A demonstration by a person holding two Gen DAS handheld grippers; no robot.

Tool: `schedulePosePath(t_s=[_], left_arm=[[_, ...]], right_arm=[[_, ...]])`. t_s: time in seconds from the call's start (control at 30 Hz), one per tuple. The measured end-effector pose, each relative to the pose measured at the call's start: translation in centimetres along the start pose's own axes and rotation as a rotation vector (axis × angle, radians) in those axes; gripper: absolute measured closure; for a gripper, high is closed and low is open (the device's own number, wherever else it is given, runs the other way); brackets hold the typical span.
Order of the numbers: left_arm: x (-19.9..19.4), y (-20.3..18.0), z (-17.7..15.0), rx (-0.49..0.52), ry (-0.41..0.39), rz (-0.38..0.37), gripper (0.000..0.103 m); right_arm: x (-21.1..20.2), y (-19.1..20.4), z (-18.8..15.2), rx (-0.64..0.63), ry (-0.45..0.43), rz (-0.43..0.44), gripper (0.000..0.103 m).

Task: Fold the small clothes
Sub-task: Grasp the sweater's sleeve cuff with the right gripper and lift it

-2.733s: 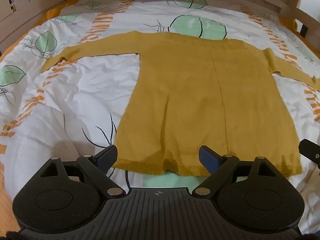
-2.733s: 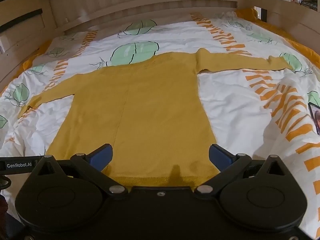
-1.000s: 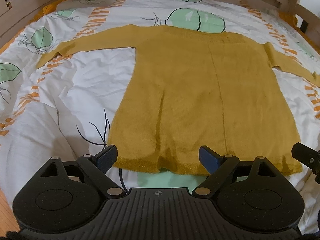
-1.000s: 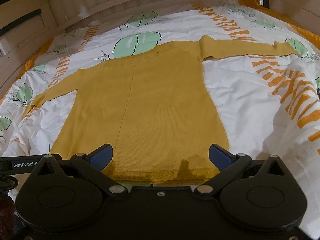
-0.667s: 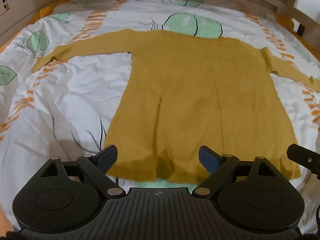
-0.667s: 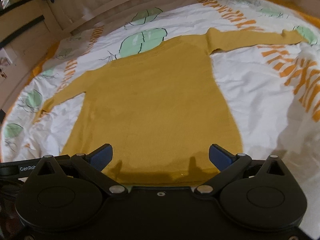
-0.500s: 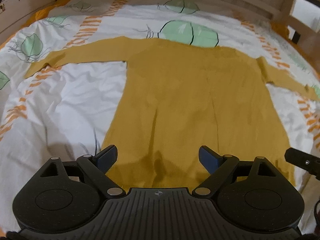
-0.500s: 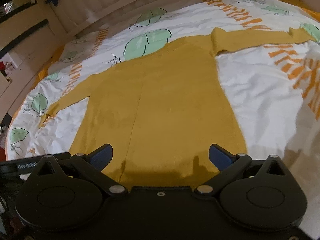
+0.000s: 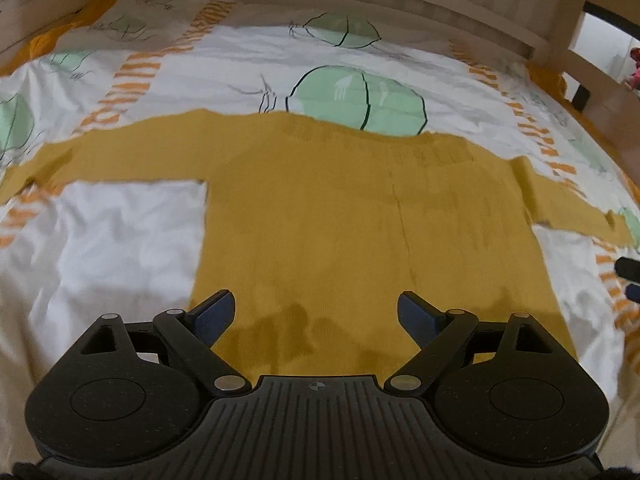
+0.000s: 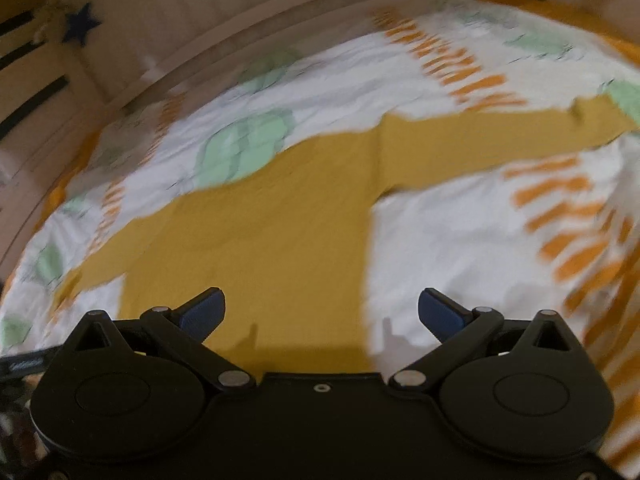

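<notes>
A mustard-yellow knitted sweater [image 9: 340, 216] lies flat on the bed with both sleeves spread out sideways. My left gripper [image 9: 316, 312] hovers open over the lower body of the sweater, near its left side edge, nothing between its blue pads [image 9: 214, 314]. In the blurred right wrist view the same sweater [image 10: 260, 232] fills the middle, its right sleeve [image 10: 500, 132] stretching to the right. My right gripper [image 10: 322, 310] is open above the sweater's right side edge, half over cloth, half over the white cover. The hem is hidden behind both gripper bodies.
The bed cover [image 9: 120, 232] is white with green leaves and orange stripes, and is creased. A wooden bed frame [image 9: 400, 12] runs along the far side and both ends. The tip of the right gripper [image 9: 628, 276] shows at the left wrist view's right edge.
Both grippers have moved forward over the sweater, from just before the hem to above its body. The right one also swung rightward toward the side edge. Both stayed open.
</notes>
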State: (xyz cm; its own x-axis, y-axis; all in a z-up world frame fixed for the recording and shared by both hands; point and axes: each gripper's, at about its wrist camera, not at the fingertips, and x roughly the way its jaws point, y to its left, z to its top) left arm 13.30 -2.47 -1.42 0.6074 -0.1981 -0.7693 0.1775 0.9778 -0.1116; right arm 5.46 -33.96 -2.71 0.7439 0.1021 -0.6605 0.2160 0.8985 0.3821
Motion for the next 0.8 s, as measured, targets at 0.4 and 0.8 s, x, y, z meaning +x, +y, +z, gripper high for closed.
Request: schedulePosePath(t_s=[0.4, 0.8], left_arm=[[6.8, -3.3, 4.2, 0.047, 0.008, -0.007, 0.014], [12.2, -3.7, 2.2, 0.069, 0.124, 0.011, 0.014]], right_arm=[[4.0, -14.5, 10.8, 0.191, -0.027, -0.266, 0.001], [5.6, -26.1, 14.0, 0.417, -0.122, -0.450, 0.016]])
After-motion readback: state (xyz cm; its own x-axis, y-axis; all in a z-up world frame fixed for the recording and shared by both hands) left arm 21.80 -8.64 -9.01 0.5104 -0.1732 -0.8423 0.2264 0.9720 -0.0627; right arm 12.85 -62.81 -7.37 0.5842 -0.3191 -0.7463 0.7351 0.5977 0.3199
